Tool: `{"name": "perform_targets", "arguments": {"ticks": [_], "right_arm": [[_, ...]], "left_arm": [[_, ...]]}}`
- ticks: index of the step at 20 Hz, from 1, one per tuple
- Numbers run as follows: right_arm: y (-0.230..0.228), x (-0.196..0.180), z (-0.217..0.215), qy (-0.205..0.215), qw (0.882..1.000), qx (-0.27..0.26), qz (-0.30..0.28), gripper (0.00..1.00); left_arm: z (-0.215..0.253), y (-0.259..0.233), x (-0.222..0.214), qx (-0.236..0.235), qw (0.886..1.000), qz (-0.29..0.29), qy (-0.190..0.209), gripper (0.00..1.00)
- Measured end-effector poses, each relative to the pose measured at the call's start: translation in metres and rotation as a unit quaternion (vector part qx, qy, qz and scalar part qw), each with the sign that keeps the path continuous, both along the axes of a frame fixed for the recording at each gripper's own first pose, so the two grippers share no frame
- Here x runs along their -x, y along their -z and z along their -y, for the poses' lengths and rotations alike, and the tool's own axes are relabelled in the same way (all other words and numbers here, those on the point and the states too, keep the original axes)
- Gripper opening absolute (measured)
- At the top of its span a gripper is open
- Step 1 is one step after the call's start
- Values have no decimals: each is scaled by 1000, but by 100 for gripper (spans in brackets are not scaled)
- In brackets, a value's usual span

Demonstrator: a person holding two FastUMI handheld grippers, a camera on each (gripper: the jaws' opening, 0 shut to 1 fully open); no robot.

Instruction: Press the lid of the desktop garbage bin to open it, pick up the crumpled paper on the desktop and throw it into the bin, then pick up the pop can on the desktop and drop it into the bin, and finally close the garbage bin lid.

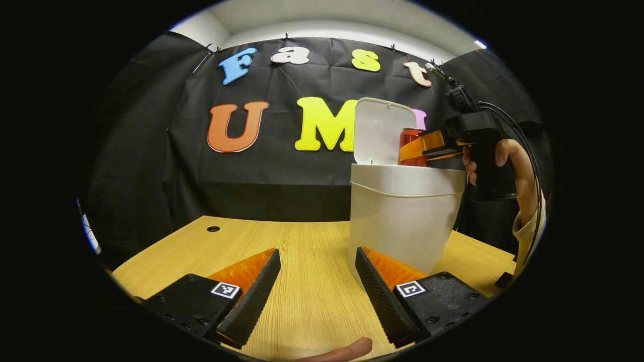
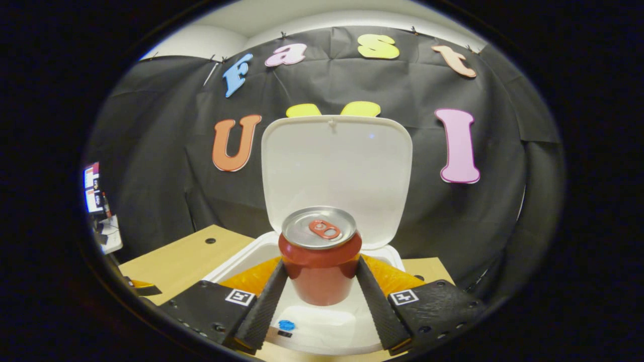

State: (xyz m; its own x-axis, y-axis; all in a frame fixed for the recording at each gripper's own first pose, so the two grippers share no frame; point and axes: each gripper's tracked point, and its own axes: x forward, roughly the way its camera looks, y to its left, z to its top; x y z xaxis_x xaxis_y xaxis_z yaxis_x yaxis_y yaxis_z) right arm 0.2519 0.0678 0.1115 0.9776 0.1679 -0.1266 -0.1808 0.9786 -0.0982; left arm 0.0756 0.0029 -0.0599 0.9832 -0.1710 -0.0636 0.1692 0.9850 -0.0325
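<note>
A white desktop bin (image 1: 402, 221) stands on the wooden table (image 1: 282, 241), its lid (image 1: 382, 128) swung upright at the back. In the right gripper view the red pop can (image 2: 321, 266) is upright between both fingers of my right gripper (image 2: 321, 289), held just over the bin's open mouth (image 2: 251, 256) in front of the raised lid (image 2: 337, 171). The left gripper view shows that gripper (image 1: 427, 146), with the hand holding it, carrying the can (image 1: 411, 146) over the bin's top. My left gripper (image 1: 317, 281) is open and low over the table, left of the bin.
A small round hole (image 1: 213, 229) sits in the tabletop at the far left. A fingertip (image 1: 347, 349) shows at the bottom edge of the left gripper view. Cluttered equipment (image 2: 98, 201) stands beyond the table's left side in the right gripper view.
</note>
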Motion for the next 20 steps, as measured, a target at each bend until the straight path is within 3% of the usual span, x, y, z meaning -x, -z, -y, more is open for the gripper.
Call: {"name": "perform_targets", "arguments": {"ticks": [8, 20], "right_arm": [[-52, 12, 9, 25, 998, -14, 55, 84], [-199, -2, 5, 59, 985, -26, 163, 80]], "left_arm": [[1, -8, 4, -4, 1000, 14, 0, 97], [-11, -14, 9, 22, 1000, 12, -5, 97]]}}
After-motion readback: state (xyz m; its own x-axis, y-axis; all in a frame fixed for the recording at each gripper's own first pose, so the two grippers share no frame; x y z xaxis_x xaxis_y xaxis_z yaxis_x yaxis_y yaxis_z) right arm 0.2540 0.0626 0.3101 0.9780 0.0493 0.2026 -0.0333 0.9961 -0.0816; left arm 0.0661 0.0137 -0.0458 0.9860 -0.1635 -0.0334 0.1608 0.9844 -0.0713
